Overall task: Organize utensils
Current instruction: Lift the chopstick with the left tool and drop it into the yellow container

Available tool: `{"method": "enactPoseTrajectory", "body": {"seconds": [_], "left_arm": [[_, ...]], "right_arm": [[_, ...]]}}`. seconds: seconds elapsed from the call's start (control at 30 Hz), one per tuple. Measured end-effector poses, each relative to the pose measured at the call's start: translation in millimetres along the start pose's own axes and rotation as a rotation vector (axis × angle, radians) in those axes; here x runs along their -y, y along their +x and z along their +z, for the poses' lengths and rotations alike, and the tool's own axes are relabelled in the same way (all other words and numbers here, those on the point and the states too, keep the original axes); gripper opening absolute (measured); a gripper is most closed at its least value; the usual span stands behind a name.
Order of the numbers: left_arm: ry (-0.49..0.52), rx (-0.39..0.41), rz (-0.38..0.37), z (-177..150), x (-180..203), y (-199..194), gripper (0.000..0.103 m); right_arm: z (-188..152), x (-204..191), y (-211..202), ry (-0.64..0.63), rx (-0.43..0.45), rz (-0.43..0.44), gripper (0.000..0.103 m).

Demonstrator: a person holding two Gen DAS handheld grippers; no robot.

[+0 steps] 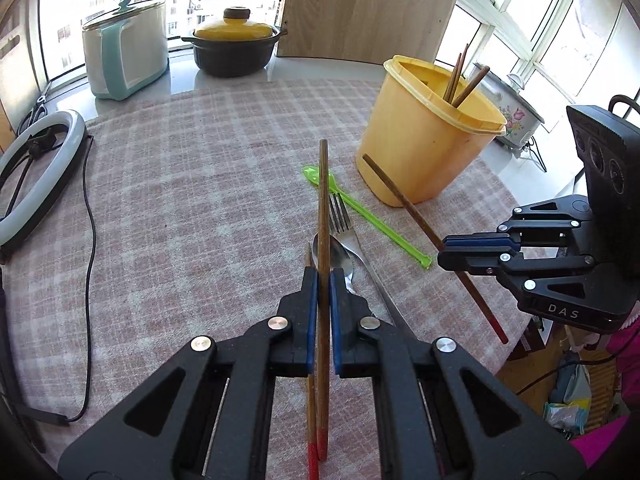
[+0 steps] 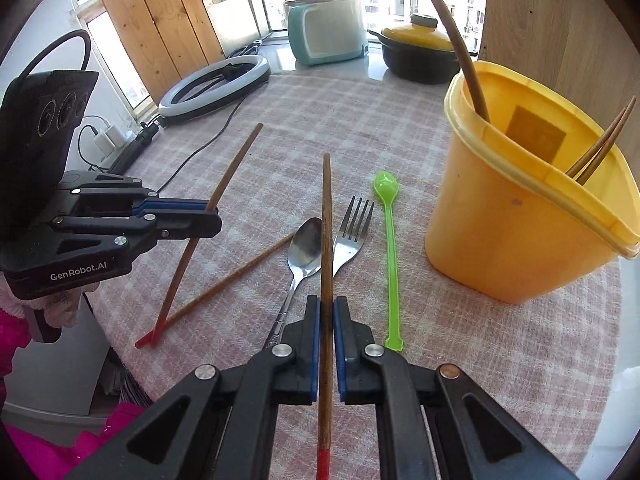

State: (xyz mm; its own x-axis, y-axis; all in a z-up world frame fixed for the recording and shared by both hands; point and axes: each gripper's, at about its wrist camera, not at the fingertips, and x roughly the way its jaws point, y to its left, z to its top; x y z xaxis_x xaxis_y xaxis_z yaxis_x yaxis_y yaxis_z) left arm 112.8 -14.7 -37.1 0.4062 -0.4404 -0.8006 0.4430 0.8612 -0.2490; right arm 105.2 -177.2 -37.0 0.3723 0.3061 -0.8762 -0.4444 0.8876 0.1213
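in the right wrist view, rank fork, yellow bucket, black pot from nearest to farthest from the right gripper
1. fork, just beyond the right gripper, slightly right
2. yellow bucket, farther right
3. black pot, far back by the window

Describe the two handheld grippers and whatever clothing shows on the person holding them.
Both grippers are black, with silver pivot screws and blue pads. The left gripper reads "GenRobot.AI" and carries a three-lens camera block with a black cable loop. The right gripper reads "DAS". A bright pink sleeve shows behind.
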Motion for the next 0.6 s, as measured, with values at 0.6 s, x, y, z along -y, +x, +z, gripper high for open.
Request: {"method": "enactPoseTrajectory", "body": {"seconds": [0.6], "left_arm": [[0.033, 0.173, 0.018, 45, 3, -57, 0.004]], "right_arm": [[20, -11, -85, -0.023, 0.232, 0.020, 0.004]]}}
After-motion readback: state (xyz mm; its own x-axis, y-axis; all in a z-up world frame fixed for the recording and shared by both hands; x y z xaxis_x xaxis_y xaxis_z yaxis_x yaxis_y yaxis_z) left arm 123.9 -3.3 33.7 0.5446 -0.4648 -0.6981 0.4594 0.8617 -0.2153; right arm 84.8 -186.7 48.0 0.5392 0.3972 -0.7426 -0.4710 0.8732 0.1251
